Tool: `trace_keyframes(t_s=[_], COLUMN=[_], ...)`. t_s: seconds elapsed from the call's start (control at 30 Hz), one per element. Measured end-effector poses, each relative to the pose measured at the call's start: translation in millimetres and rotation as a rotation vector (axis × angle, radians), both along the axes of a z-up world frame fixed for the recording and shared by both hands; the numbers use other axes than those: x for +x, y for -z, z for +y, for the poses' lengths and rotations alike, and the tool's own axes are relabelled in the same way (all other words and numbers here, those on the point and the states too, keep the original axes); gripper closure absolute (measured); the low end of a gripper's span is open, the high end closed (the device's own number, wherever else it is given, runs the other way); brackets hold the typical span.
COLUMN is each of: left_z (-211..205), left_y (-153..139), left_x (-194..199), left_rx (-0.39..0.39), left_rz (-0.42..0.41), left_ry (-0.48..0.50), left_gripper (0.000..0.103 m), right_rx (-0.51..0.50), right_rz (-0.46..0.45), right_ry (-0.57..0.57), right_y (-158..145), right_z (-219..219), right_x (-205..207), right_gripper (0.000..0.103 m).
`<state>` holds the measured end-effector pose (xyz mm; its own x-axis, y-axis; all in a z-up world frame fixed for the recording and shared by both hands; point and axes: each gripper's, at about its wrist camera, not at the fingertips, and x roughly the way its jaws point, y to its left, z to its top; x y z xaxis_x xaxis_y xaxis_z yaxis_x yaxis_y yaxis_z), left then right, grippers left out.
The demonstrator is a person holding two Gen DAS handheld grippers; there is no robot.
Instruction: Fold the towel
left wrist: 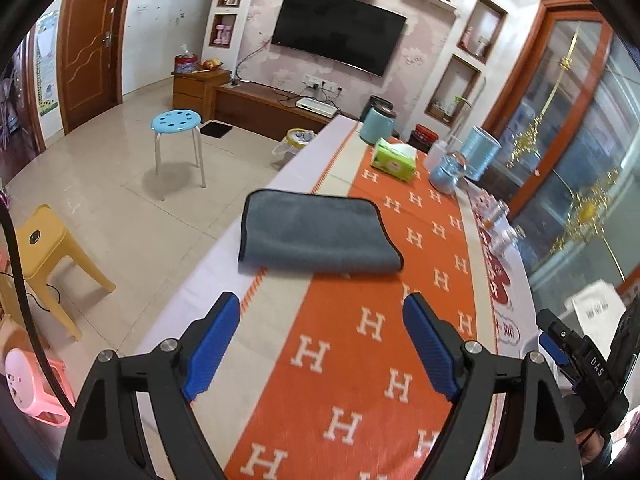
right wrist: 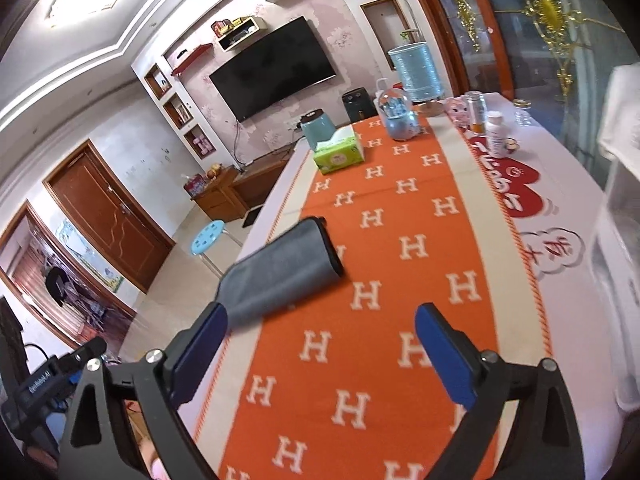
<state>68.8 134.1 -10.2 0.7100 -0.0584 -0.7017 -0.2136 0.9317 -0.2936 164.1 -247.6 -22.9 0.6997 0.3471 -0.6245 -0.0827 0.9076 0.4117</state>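
Note:
A grey towel (left wrist: 316, 236) lies folded into a flat rectangle on the orange H-patterned table runner (left wrist: 360, 360), partly over the runner's left border. My left gripper (left wrist: 322, 312) is open and empty, held above the table just short of the towel's near edge. My right gripper (right wrist: 322, 320) is open and empty, above the runner; the towel (right wrist: 280, 276) lies ahead and to the left, its near end beside my left fingertip (right wrist: 218, 316). The right gripper's body (left wrist: 576, 356) shows at the right edge of the left wrist view.
A green tissue box (left wrist: 394, 158), a teal canister (left wrist: 378, 124), a blue glass jar (left wrist: 448, 172), a pale blue bin (left wrist: 480, 152) and small bottles (right wrist: 496, 132) stand at the table's far end. A blue stool (left wrist: 176, 122) and yellow stool (left wrist: 48, 248) stand on the floor left.

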Motion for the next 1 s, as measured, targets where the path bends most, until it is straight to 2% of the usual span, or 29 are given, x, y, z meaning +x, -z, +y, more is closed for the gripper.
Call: trace_keyframes(t_s=[0.27,0.4,0.67,0.8,0.9,1.0], left_z=[-33,-48,-79,-105,-121,-135], left_y=[16,26,38,36,28,19], left_x=[-46,-60,-60,-52,-46,-43], left_rx=[0.02,0.032,0.049,0.066,0.084,0.121], left_rz=[0.051,0.088,0.147,0.14,0.127,0.107], left_ry=[0.08,0.118,0.215,0.306,0.355,0.382], left_gripper=[0.018,0.018,0.011,0.01,0.001,0.001], right_rx=[-0.074,-0.091,-0.137,-0.158,-0.169,-0.176], right_rz=[0.028,0.07,0.127,0.125,0.122,0.134], right_ry=[-0.014,0.002,0.024,0.016,0.024,0.021], right_y=[12,23,29,20,9,1], right_z=[-13,-22,-28,-27,-27,-26], right_x=[-62,-92,-139,-151,-157,-160], right_gripper=[0.001,0.001,0.0,0.0,0.0,0.0])
